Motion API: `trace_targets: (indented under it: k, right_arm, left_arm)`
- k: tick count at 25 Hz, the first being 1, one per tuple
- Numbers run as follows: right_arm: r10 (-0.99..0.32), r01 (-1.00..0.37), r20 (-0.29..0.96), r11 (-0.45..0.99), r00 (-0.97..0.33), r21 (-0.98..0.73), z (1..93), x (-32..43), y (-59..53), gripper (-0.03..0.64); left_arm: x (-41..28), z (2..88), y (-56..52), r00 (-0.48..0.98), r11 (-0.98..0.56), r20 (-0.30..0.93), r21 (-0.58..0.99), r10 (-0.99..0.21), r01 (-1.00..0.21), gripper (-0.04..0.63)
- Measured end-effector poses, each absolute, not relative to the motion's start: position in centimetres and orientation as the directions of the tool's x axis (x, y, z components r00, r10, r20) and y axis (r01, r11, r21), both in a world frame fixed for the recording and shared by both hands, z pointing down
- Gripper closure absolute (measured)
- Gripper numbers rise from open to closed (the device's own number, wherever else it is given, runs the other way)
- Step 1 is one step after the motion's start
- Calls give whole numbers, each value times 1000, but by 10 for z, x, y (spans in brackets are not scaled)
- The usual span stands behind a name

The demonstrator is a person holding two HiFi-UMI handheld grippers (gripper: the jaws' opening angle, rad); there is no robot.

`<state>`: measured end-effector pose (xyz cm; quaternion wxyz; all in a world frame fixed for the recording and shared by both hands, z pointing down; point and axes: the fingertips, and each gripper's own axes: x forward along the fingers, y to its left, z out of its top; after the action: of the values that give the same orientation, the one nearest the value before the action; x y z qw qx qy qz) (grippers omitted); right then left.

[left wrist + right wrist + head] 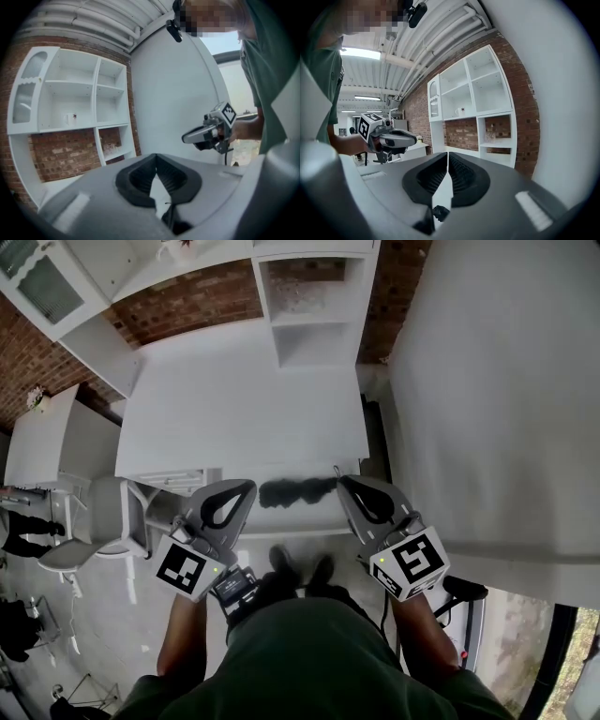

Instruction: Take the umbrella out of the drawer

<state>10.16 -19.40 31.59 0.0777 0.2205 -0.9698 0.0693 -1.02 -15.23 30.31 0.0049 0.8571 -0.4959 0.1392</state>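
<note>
Your left claw [250, 487] and right claw [343, 483] are both closed and empty. The umbrella [298, 491] lies between their tips at the front edge of the surface [244, 399]. It is only a dark blur, and you cannot tell whether it lies on top or inside.

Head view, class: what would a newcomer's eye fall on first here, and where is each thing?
The left gripper and the right gripper, low in the picture, both shut and empty, flank a dark bundle, likely the umbrella, at the near edge of the white table. Beyond the table a white shelf unit stands against a brick wall.
</note>
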Motion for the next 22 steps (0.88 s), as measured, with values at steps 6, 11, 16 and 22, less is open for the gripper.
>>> trace_targets:
  k: [6,11,16,22]
  right_arm:
    - [-405,-437,228,892,-885,-112,345,78,-206,595]
    - [-403,-444,268,889,-875,-114,363,59,-214,592]
    - [-395,-444,295,888,-870,-122,383,42,-226,591]
    - [-358,-422,338,896,-871,-138,415,24,-238,583]
  left_arm:
    - [-27,332,-174,505,-539,259,-82,-823,-838,592]
    - [-42,352,-192,541,-569,252,-53,-803,-820,592]
    - [-53,372,-206,565,-590,253,-28,-785,-807,592]
    - [-66,405,-223,575,-598,292,10,-765,-801,592]
